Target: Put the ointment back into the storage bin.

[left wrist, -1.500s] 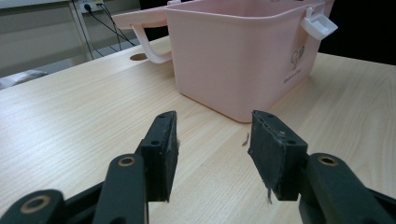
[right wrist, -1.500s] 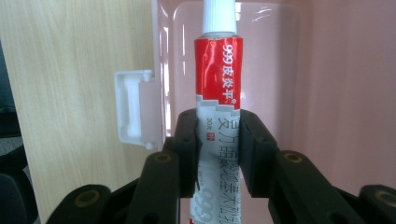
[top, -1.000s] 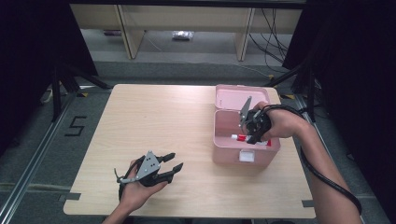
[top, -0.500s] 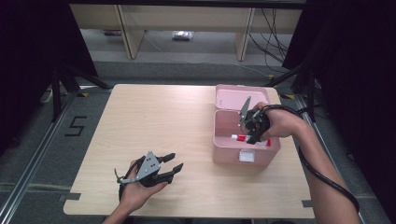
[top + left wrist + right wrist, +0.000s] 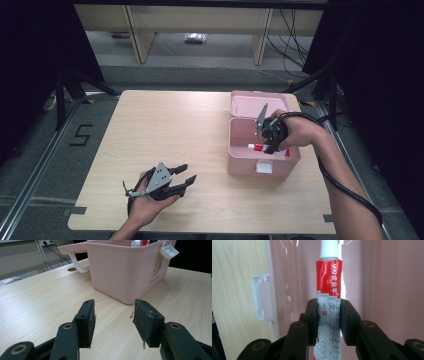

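Note:
A red, grey and white ointment tube [image 5: 329, 277] with a white cap is clamped between the pads of my right gripper [image 5: 329, 315]. In the high view that right gripper [image 5: 270, 146] hovers over the open pink box [image 5: 260, 162] at the table's right, with the tube [image 5: 257, 147] lying across the box's opening. My left gripper [image 5: 187, 172] rests on the table near the front left, held in a hand. Its jaws stand apart with nothing between them. In the left gripper view, the left gripper [image 5: 113, 315] faces the pink box [image 5: 125, 270], and the tube's cap [image 5: 140, 243] peeks over the rim.
The box's pink lid [image 5: 255, 102] lies open behind it toward the far edge. A white latch [image 5: 168, 251] hangs on the box's front wall. The light wooden table [image 5: 165, 130] stretches bare to the left of the box.

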Tool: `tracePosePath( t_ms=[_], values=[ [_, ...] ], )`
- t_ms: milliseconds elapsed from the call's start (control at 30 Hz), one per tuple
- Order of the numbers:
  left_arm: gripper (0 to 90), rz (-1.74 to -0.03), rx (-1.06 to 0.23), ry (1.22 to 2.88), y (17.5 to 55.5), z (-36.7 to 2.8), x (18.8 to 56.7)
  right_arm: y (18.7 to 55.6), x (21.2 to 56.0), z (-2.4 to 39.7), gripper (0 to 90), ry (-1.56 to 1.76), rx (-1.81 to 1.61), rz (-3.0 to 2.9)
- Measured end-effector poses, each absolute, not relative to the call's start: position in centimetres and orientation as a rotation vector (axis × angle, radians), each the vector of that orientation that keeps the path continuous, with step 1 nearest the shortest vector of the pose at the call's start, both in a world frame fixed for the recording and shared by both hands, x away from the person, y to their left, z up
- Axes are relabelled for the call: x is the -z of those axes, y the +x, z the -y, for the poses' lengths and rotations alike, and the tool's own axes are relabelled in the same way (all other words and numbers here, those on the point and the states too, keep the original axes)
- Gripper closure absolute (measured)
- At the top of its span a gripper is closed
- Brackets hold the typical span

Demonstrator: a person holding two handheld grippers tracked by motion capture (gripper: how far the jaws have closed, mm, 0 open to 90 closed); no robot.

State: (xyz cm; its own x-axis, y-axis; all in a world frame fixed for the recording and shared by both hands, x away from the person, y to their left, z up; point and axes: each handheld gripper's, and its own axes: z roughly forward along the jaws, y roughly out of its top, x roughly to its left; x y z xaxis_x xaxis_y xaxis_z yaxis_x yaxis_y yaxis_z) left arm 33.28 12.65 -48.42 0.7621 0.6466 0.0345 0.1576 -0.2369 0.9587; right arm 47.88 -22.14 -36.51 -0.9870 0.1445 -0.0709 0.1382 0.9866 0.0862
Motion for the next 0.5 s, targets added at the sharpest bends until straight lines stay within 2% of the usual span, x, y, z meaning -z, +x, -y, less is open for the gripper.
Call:
tracePosePath(
  t_ms=[500],
  values=[
    [51.1, -0.627, -0.514, 1.784, 33.27, -12.61, 48.55, 48.09, 37.33, 21.82, 71.7, 0.199, -0.113, -3.082]
  ],
)
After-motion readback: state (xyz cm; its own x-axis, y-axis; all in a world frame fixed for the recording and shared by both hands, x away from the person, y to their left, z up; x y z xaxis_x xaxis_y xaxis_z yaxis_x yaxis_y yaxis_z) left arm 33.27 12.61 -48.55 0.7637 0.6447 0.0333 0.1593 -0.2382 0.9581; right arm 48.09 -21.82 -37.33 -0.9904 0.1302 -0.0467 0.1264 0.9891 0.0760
